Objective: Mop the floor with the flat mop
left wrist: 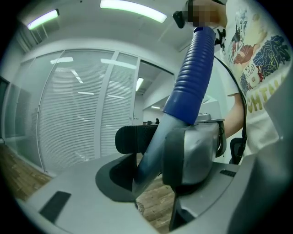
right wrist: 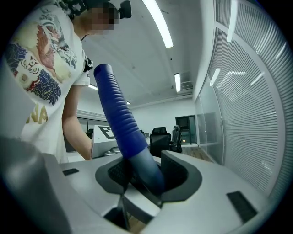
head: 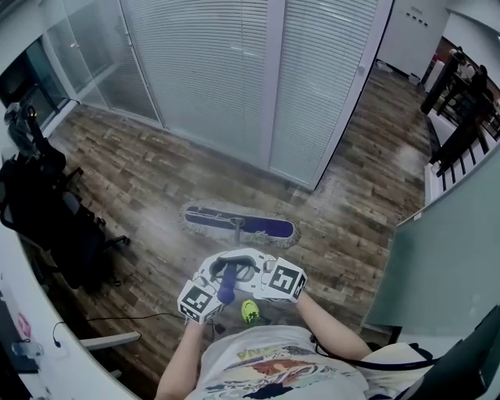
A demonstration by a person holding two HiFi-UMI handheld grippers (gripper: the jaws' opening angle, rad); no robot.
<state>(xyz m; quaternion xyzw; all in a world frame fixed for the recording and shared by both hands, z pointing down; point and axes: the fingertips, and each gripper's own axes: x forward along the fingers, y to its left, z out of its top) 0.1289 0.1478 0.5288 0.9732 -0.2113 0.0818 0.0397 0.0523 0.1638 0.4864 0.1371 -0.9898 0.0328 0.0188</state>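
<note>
Wood-plank floor [head: 148, 176], white blinds [head: 219, 70], black office chair [head: 58, 223], ceiling strip lights [left wrist: 132, 10]

Wood-plank floor [head: 156, 180], flat mop [head: 241, 223] resting head-down on it

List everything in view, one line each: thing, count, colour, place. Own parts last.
flat mop head: one, purple with pale fringe, on the floor ahead of the grippers
mop handle: one, blue ribbed grip on a grey shaft, between both grippers' jaws
floor: one, brown wood planks
blinds: several panels, white, behind the glass walls beyond the mop
office chair: one, black, at left
desk: one, white, lower left edge
partition: one, grey-green, at right
small green thing: one, below the grippers, cannot tell what
left gripper: one, grey, shut on the mop handle
right gripper: one, grey, shut on the mop handle
T-shirt: one, white, printed, bottom edge
</note>
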